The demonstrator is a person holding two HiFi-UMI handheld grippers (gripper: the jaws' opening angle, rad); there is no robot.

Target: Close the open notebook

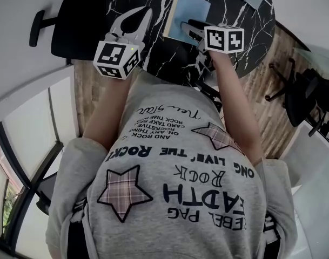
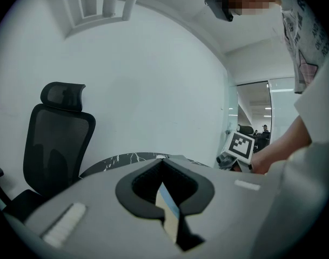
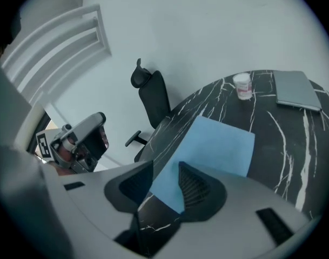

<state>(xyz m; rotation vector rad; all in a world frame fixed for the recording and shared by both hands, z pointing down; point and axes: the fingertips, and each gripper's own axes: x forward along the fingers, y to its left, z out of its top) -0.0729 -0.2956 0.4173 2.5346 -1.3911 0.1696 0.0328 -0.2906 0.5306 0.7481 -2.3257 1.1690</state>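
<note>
Right gripper (image 3: 164, 170) agape over blue notebook (image 3: 221, 144), left gripper (image 2: 161, 159) pressed together, cup (image 3: 242, 85) and laptop (image 3: 296, 89) beyond.

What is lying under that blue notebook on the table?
Only the black marbled table shows around the blue notebook, which lies flat on it. Whatever sits directly beneath is covered by the notebook itself.

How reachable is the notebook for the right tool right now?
Probably yes. The right tool sits at the notebook's near corner, jaws apart with that corner showing between them, and nothing lies in between. The cup stands well beyond, out of the way.
</note>
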